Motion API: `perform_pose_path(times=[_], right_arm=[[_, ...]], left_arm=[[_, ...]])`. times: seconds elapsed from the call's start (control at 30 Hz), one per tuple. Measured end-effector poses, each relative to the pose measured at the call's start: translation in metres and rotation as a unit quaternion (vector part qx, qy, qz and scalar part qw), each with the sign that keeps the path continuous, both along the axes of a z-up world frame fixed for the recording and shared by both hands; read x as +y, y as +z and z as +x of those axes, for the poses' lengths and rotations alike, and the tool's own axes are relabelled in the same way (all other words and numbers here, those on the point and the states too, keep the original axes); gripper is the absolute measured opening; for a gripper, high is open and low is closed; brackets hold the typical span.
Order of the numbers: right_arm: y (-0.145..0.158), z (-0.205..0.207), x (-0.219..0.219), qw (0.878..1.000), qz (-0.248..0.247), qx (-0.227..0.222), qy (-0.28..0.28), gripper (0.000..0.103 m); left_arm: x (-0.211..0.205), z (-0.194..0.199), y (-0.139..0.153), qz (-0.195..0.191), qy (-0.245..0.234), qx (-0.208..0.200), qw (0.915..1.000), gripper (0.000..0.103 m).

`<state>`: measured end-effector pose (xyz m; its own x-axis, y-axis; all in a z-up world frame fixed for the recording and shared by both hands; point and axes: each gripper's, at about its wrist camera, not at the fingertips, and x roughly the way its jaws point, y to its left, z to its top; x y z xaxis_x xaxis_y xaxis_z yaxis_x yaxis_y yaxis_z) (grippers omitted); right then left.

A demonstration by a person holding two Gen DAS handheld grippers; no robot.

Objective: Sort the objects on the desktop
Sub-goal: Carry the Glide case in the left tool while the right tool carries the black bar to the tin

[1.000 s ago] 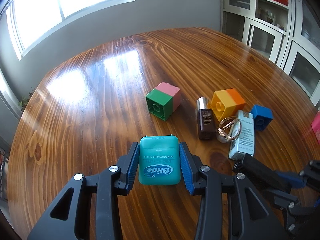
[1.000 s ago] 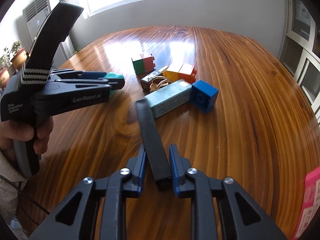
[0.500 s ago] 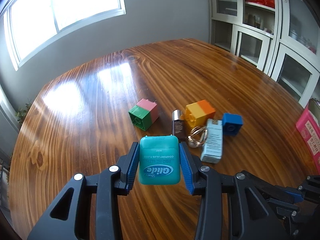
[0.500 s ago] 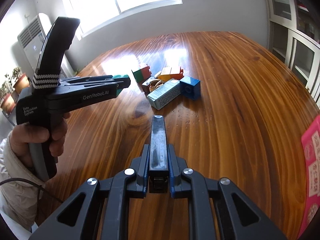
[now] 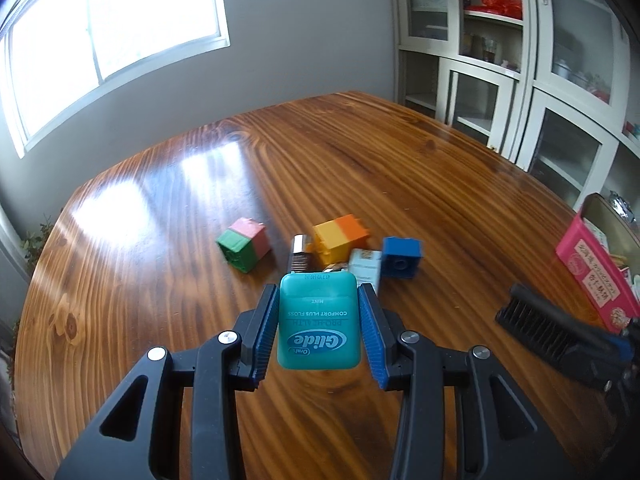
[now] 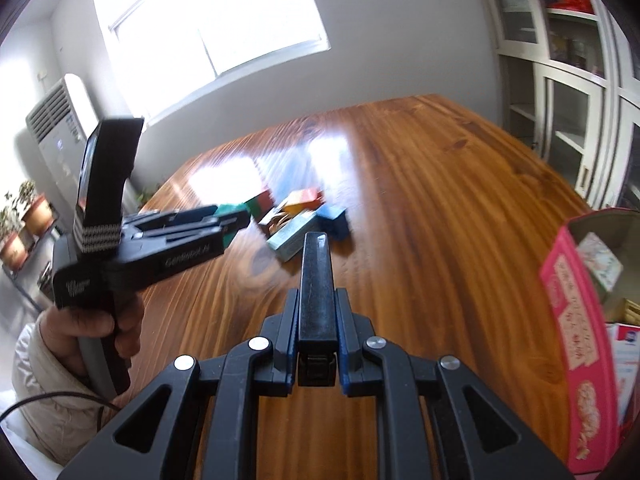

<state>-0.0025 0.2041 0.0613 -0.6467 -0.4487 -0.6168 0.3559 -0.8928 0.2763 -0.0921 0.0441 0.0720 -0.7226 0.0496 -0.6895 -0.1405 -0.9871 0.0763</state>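
My left gripper [image 5: 319, 326] is shut on a teal Glide floss box [image 5: 318, 320] and holds it above the wooden table [image 5: 360, 168]. My right gripper [image 6: 316, 320] is shut on a black comb [image 6: 316, 280], also held in the air; the comb shows at the right of the left wrist view [image 5: 548, 332]. The left gripper shows at the left of the right wrist view [image 6: 160, 244]. On the table lie a green-pink block [image 5: 244, 244], an orange-yellow block [image 5: 340, 240], a blue block [image 5: 401, 257], a brown bottle [image 5: 301, 256] and a pale blue carton [image 5: 365, 266].
A pink open box [image 6: 576, 320] with packets inside stands at the table's right edge, also seen in the left wrist view [image 5: 596, 276]. White cabinets [image 5: 520, 60] line the wall at the right. A metal ring [image 6: 280, 218] lies among the blocks.
Both grippers have lifted up and back from the table with their objects. The cluster of blocks looks farther away, and the pink box has come into view at the right.
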Motion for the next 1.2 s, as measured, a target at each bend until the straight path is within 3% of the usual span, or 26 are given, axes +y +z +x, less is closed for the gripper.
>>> perform_pose_path(times=[0.47,1.2], right_arm=[[0.018,0.018,0.076,0.995,-0.018,0.025,-0.098,0.018],[0.021,0.044,0.171,0.971,-0.006,0.048,-0.235,0.018]], left_arm=[[0.067,0.011,0.011,0.009,-0.054,0.006,0.9985,0.043],[0.203,0.039,0.029,-0.01,-0.165,0.018,0.9862,0.043]])
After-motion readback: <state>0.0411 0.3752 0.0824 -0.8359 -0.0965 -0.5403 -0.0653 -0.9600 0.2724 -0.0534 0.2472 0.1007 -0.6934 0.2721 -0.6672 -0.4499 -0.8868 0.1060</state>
